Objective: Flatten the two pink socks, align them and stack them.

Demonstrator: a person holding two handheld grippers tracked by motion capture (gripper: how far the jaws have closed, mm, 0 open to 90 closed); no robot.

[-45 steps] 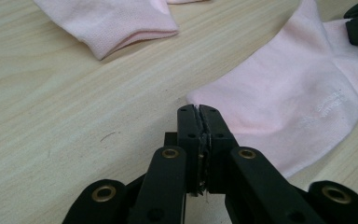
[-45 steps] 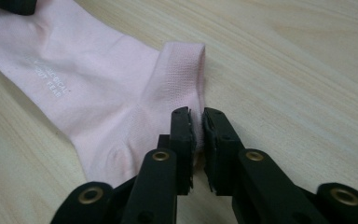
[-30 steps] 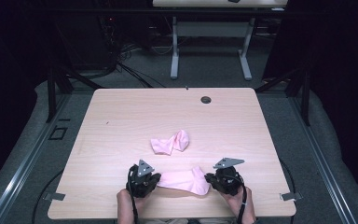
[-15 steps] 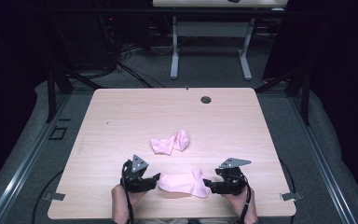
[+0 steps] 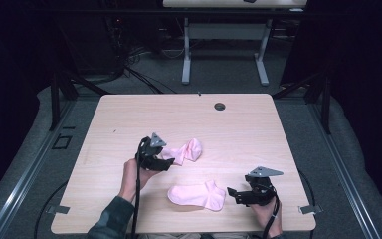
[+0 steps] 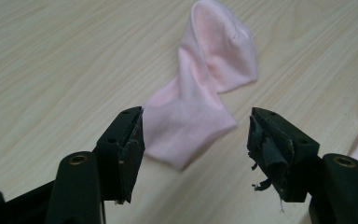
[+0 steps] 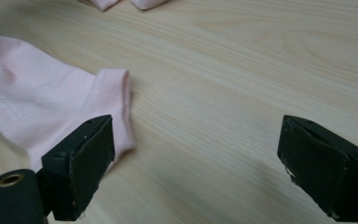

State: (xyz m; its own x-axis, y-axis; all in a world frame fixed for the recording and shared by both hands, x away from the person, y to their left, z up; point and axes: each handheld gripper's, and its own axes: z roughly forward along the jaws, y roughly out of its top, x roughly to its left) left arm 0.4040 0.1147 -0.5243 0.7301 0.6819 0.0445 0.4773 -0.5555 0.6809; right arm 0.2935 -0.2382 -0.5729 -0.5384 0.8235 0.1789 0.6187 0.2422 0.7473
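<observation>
Pale wood-grain desk (image 5: 258,124), squarish with rounded corners and a small dark round grommet (image 5: 220,106) near the far edge; set on a grey floor (image 5: 219,79) in a dark room, with a second desk's white legs (image 5: 186,55) beyond and black cables (image 5: 129,69) trailing at the far left; metal rails (image 5: 20,179) along the floor on either side. Two pink socks on the wood, both of soft knit cloth: a crumpled sock (image 5: 185,152) near the middle, twisted along its length and folded on itself, its rounded end farther from the person; a flat sock (image 5: 198,195) closer to the near edge, spread smooth with a ribbed cuff toward the person's right. Left claw (image 5: 165,162) released, jaws spread wide, held low at the near end of the crumpled sock; in the left gripper view that sock (image 6: 200,100) lying between and just beyond the black jaws, not pinched; torn rubber padding hanging from one jaw. Right claw (image 5: 232,195) likewise released, jaws far apart, just beside the cuff of the flat sock; in the right gripper view the cuff (image 7: 116,107) close to one jaw, bare wood between the two. Matte black, blocky jaws on both; a grey three-cornered plate atop each.
</observation>
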